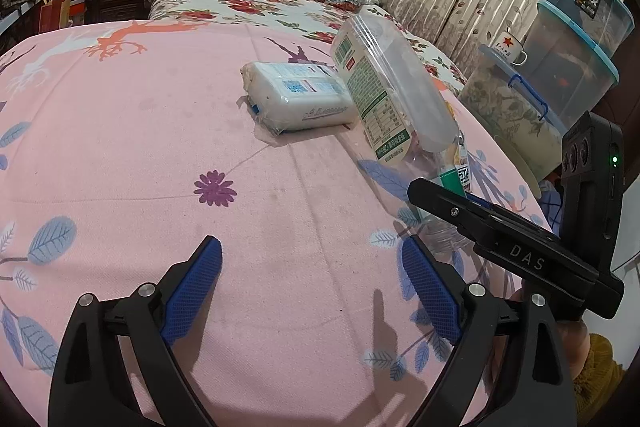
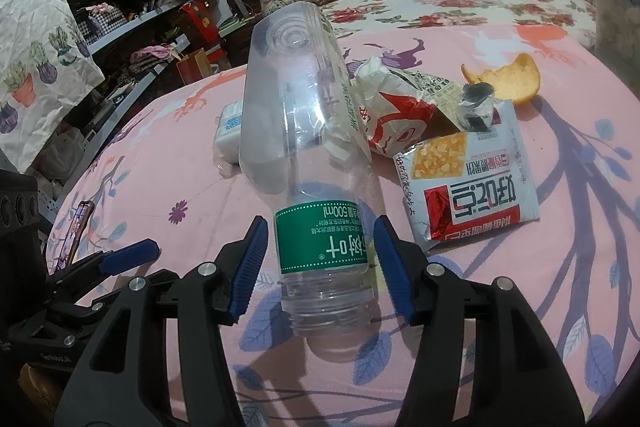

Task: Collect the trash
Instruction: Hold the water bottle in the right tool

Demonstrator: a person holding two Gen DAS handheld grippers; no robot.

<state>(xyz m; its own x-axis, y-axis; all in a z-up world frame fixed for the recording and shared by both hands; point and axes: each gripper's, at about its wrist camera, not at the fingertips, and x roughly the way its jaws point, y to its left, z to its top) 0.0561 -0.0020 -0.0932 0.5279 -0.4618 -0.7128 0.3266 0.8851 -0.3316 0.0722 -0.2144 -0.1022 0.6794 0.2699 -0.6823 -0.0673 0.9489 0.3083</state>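
In the right wrist view an empty clear plastic bottle [image 2: 308, 163] with a green label lies on the pink bedsheet [image 2: 168, 163], its neck toward the camera at lower centre and its base pointing up the frame. The right claw [image 2: 320, 263] straddles the labelled part; its blue pads [image 2: 251, 267] stand apart, with a visible gap to the bottle on each side, so nothing is clamped. Right of the bottle lie a silver snack wrapper [image 2: 472, 183], a crumpled red-and-white wrapper [image 2: 394, 119] and an orange peel [image 2: 508, 79]. Behind the bottle at left centre a white tissue pack [image 2: 228, 133] peeks out.

In the left wrist view the left claw [image 1: 312, 287] sits at lower centre with its pads wide apart over bare sheet, holding nothing. The tissue pack [image 1: 298, 99] and the bottle [image 1: 384, 83] lie in the upper middle, touching.
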